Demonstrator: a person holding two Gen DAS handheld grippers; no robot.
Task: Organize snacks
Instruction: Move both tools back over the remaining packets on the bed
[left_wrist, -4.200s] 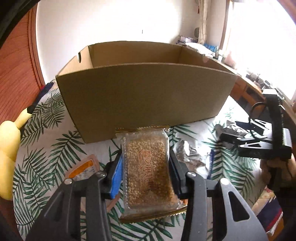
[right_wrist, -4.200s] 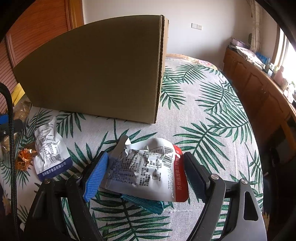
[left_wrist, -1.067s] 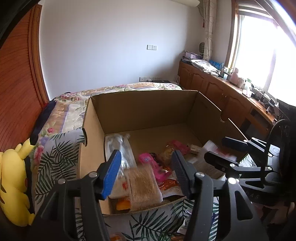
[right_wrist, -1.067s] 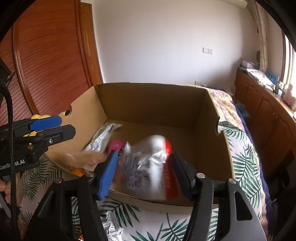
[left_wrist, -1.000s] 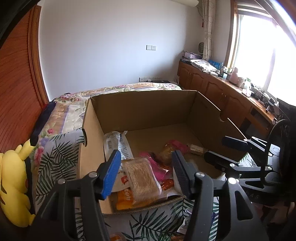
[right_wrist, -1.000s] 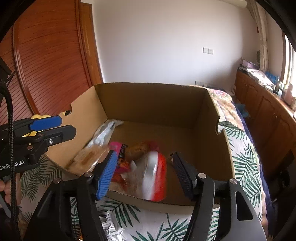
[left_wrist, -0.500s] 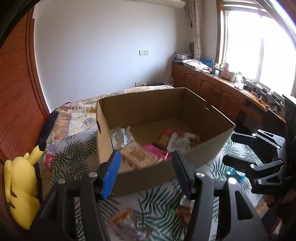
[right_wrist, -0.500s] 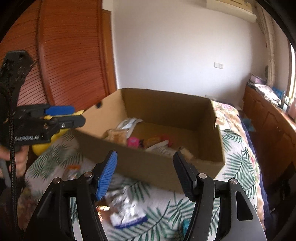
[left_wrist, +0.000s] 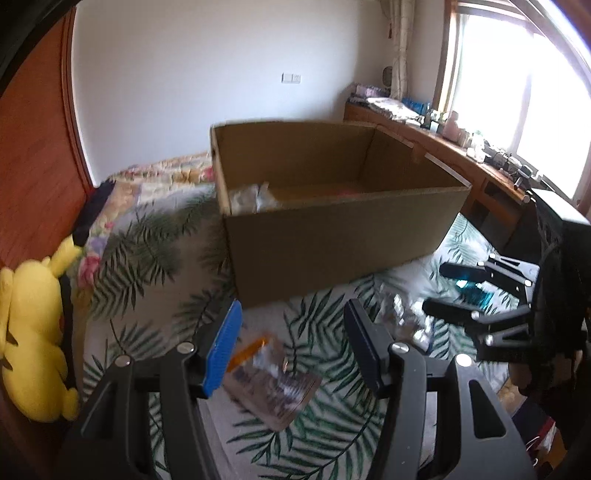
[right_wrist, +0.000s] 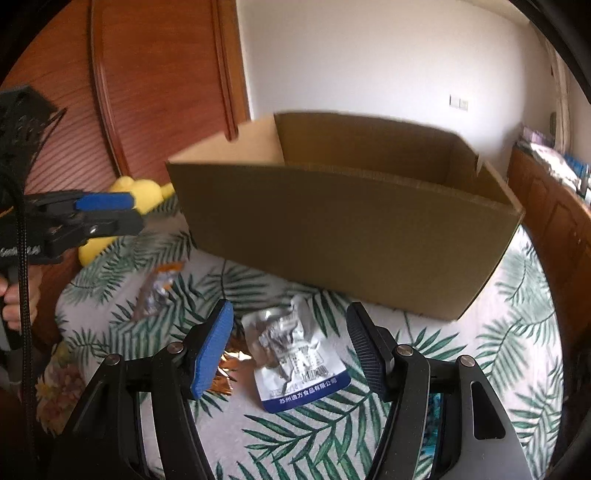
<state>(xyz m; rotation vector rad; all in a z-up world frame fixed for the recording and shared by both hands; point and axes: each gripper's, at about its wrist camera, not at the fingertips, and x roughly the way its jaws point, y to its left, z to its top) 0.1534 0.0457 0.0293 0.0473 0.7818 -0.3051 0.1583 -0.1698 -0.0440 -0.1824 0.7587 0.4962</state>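
Note:
An open cardboard box (left_wrist: 343, 236) (right_wrist: 351, 229) stands on the palm-leaf cloth, with a clear packet (left_wrist: 251, 197) showing inside near its left wall. My left gripper (left_wrist: 293, 339) is open, with nothing between its fingers, above a clear snack packet with an orange strip (left_wrist: 271, 376) that lies on the cloth. My right gripper (right_wrist: 290, 343) is open over a white and silver packet with a blue band (right_wrist: 295, 358). An orange-gold foil wrapper (right_wrist: 227, 363) lies just left of that packet. The left gripper (right_wrist: 107, 218) shows at the left of the right wrist view, and the right gripper (left_wrist: 480, 295) at the right of the left wrist view.
A yellow plush toy (left_wrist: 33, 332) (right_wrist: 140, 192) lies at the left edge of the cloth. A silver crumpled packet (left_wrist: 402, 314) and a teal wrapper (left_wrist: 476, 288) lie right of the box front. Wooden panelling (right_wrist: 147, 92) stands behind, and a cluttered wooden counter (left_wrist: 461, 155) runs under the window.
Both grippers let their packets fall into the box, then drew back and sank toward the cloth. The box now looks farther off, and loose packets lie under both grippers.

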